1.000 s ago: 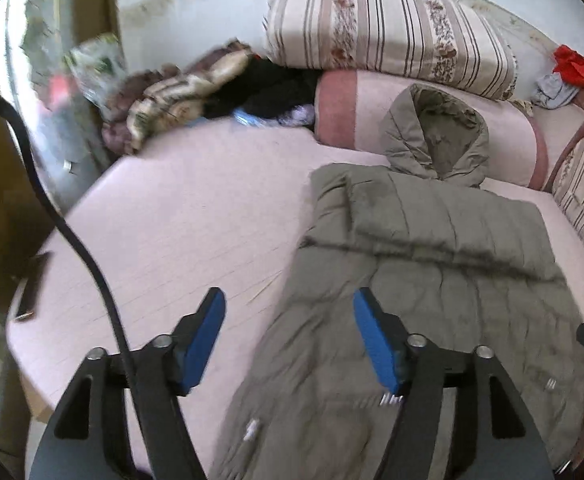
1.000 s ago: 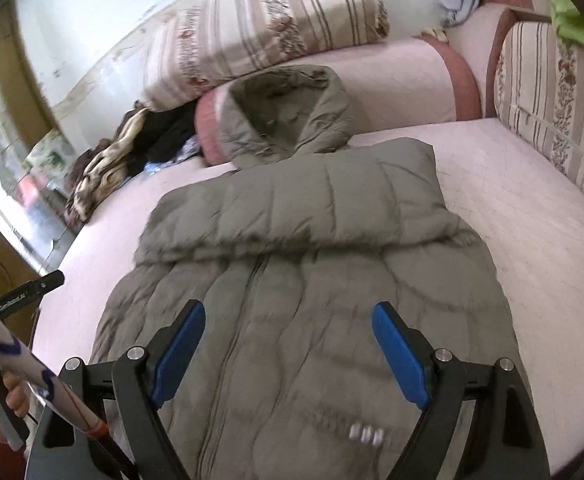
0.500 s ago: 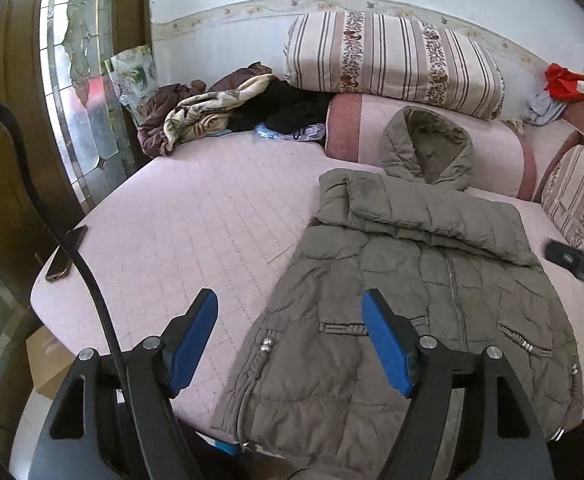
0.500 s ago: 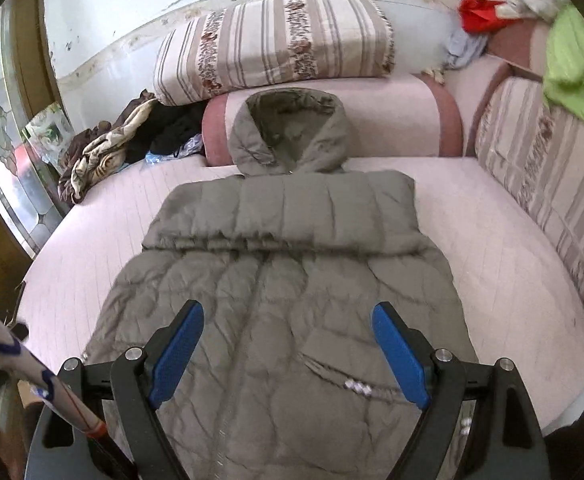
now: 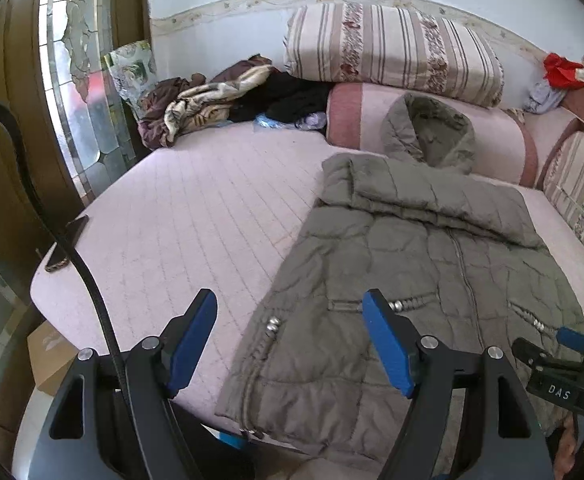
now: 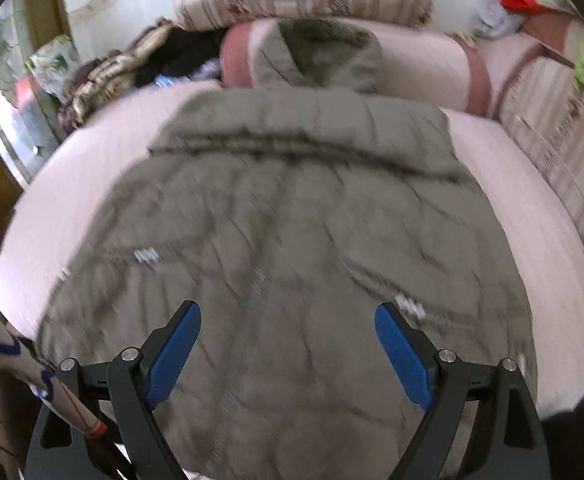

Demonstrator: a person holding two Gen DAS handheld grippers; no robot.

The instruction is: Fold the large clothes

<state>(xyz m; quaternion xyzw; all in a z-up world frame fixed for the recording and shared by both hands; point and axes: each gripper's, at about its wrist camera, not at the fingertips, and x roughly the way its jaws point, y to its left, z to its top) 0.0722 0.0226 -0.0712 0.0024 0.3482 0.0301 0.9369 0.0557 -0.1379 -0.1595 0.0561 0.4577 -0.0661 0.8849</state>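
Jacket (image 5: 420,272) lies flat on pink bed (image 5: 195,208); striped pillow (image 5: 392,48) beyond its hood. Left gripper (image 5: 289,336) and right gripper (image 6: 287,344) both gape empty above its hem.

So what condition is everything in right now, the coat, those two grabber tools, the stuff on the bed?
Olive-green quilted hooded coat: flat on the bed, front up, zipped, sleeves folded in, hood against the bolster.
Left hand-held gripper: open, holding nothing.
Right hand-held gripper: open, over the coat's lower part.
Pink quilted bed cover: spread smooth.
Striped floral folded quilt: resting on the pink bolster.
Heap of brown and black clothes: crumpled, unfolded.
Dark phone: lying at the bed's edge.
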